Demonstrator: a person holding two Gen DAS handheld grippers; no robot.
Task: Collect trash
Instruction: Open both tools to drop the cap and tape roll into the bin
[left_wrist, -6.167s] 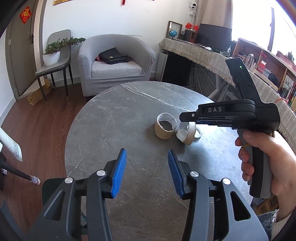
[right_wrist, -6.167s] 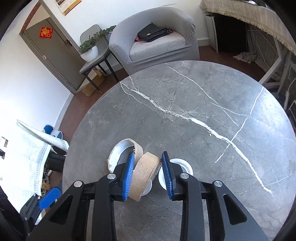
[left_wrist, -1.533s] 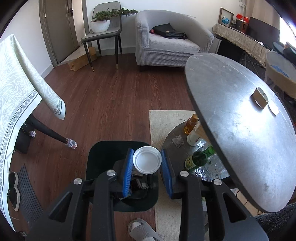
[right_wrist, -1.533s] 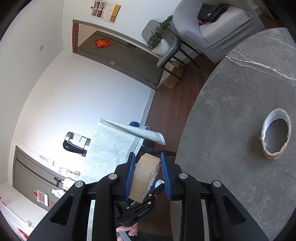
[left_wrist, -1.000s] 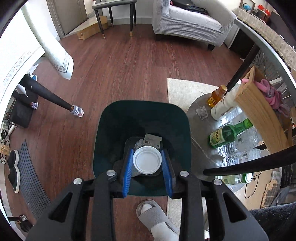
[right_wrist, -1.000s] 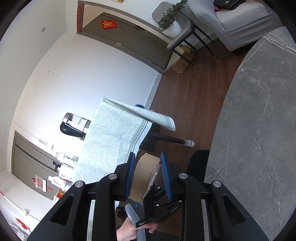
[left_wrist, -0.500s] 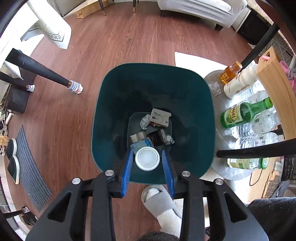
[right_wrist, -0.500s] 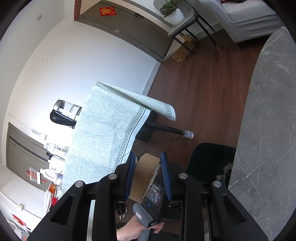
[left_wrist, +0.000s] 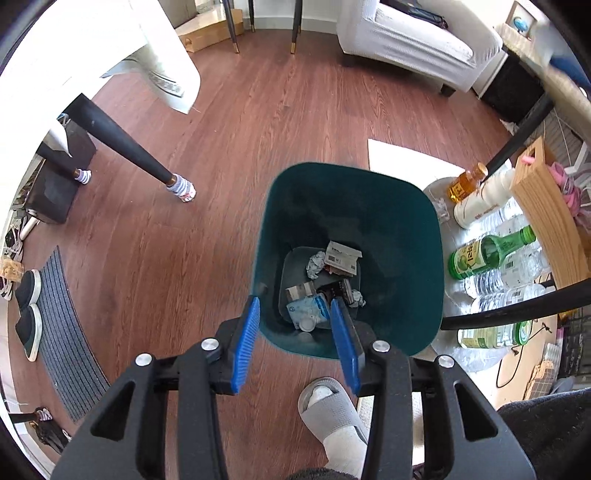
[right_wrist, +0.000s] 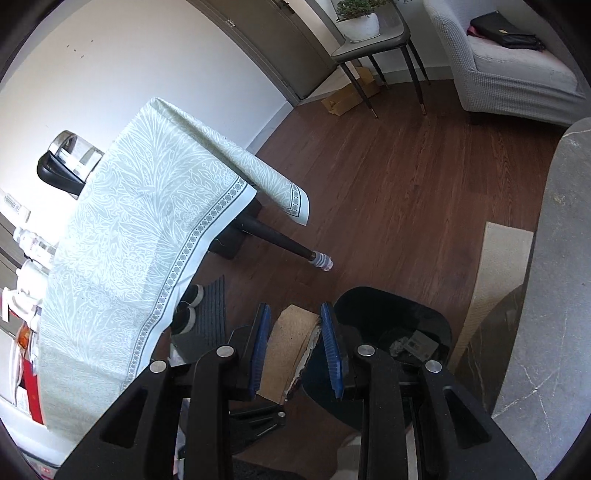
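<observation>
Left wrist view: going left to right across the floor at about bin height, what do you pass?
Dark shoes → grey ribbed mat → sock-capped table leg → dark green trash bin → green glass bottle → wooden crate.

Left gripper (left_wrist: 293, 341): pointed steeply downward, jaws parted and just been opening, nothing between the pads. Right gripper (right_wrist: 295, 352): angled downward, jaws clamped on a cardboard tape roll (right_wrist: 288, 356).
</observation>
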